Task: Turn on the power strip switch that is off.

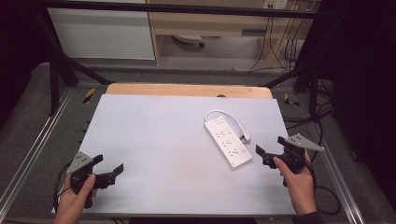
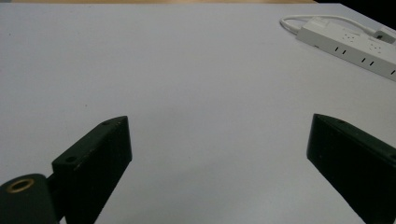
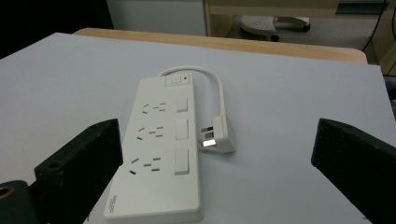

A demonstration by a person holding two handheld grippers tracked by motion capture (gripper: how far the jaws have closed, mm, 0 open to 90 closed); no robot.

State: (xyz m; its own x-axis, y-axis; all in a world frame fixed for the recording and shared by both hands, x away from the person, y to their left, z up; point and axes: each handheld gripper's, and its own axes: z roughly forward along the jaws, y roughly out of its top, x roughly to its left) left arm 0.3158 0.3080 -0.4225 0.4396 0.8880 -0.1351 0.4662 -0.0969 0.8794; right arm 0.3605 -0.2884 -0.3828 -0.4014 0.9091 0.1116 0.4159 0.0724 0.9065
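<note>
A white power strip (image 1: 228, 141) lies flat on the white table top (image 1: 159, 140), right of centre, with its short cord looped back and its plug (image 1: 245, 137) resting beside it. The right gripper view shows the power strip (image 3: 161, 144) close ahead, three socket rows up, and the plug (image 3: 217, 137) to its right. My right gripper (image 1: 270, 150) is held open just right of the strip's near end, nothing between its jaws. My left gripper (image 1: 110, 167) is open at the front left corner, far from the strip (image 2: 350, 46), which lies at the upper right of its view.
A wooden desk edge (image 1: 187, 89) runs behind the white top. Black frame rails (image 1: 56, 74) flank the table, and cables (image 1: 327, 196) trail on the grey floor at the right. A wide bare stretch of table lies between the two grippers.
</note>
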